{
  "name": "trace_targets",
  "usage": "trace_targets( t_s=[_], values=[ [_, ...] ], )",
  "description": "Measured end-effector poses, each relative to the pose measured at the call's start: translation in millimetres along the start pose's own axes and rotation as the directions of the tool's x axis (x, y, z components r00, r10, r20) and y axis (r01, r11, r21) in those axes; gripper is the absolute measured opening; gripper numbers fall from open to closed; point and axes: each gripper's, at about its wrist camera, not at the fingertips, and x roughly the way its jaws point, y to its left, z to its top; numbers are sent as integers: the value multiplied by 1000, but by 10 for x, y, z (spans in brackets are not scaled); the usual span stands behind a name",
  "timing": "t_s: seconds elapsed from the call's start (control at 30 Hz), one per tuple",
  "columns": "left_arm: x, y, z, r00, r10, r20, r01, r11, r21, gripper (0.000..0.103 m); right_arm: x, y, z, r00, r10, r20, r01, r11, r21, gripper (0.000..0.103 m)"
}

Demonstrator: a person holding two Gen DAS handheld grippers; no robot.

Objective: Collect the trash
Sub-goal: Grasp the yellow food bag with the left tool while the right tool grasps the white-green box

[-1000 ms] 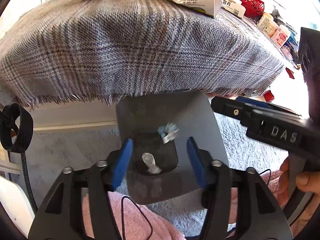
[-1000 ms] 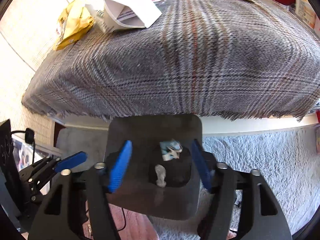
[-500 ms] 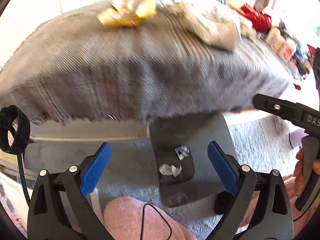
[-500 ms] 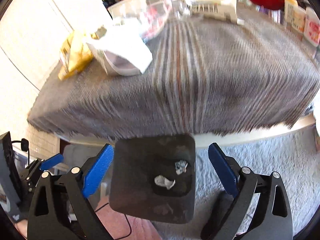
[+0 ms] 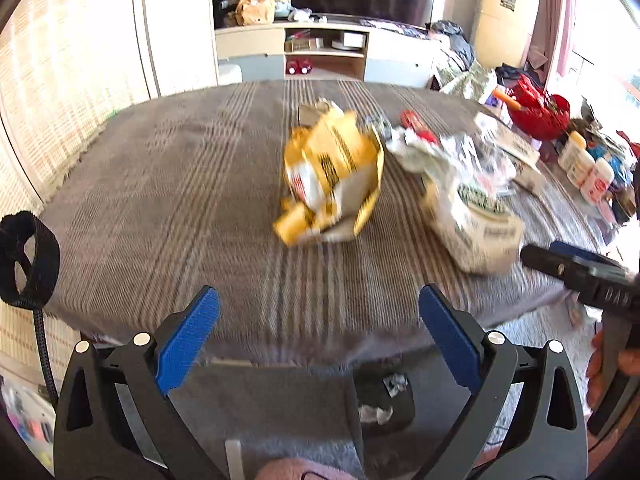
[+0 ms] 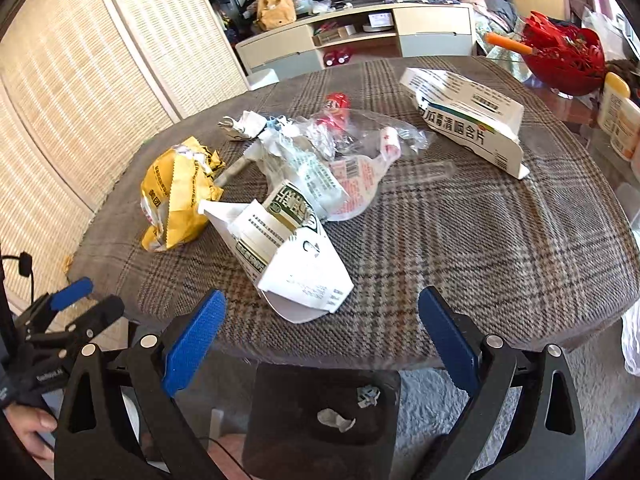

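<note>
Trash lies on a plaid-covered table (image 6: 480,240): a crumpled yellow wrapper (image 6: 176,196) (image 5: 332,176), a torn white carton (image 6: 284,256) (image 5: 472,216), clear plastic packaging (image 6: 352,152) and a long white medicine box (image 6: 468,120). A dark bin (image 6: 300,440) (image 5: 424,384) under the table's front edge holds two small paper scraps (image 6: 336,420). My left gripper (image 5: 318,344) is open and empty above the table edge. My right gripper (image 6: 320,340) is open and empty, just in front of the white carton.
A red basket (image 6: 568,60) and white bottles (image 6: 620,116) stand at the table's right side. A woven screen (image 6: 80,100) is on the left, a low TV cabinet (image 6: 360,36) behind. Grey carpet (image 6: 440,412) surrounds the bin.
Both grippers have risen from over the bin to above the table edge and have opened wide. The table top and its trash now fill both views.
</note>
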Motion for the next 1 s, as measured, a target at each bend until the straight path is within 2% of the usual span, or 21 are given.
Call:
trace_targets(
  t_s=[0.2, 0.33, 0.5, 0.77, 0.83, 0.9, 0.97, 1.0],
  values=[
    [187, 22, 404, 1000, 9, 22, -9, 1000, -1, 95, 179, 82, 124, 1000, -11, -3, 11, 999, -33, 97],
    [411, -22, 539, 1000, -9, 12, 9, 1000, 1, 95, 291, 89, 141, 1000, -10, 8, 10, 999, -46, 98],
    [733, -60, 590, 998, -49, -28, 48, 999, -9, 95, 387, 134, 153, 1000, 6, 6, -5, 998, -59, 98],
    [1074, -101, 624, 997, -38, -66, 37, 999, -7, 95, 541, 218, 165, 1000, -20, -2, 20, 995, -100, 98],
    [1096, -90, 622, 997, -39, -65, 38, 999, -10, 90, 582, 213, 153, 1000, -19, -8, 18, 995, -99, 98],
    [1102, -77, 616, 997, -48, -65, 48, 999, -6, 78, 611, 207, 155, 1000, -9, -10, 8, 996, -94, 94],
    [1102, -68, 622, 997, -51, -64, 51, 999, -2, 73, 618, 208, 141, 1000, 13, -15, -14, 995, -95, 79],
    [1095, -67, 616, 997, -52, -62, 52, 999, 3, 71, 615, 220, 132, 1000, 12, -13, -13, 995, -103, 75]
  ],
)
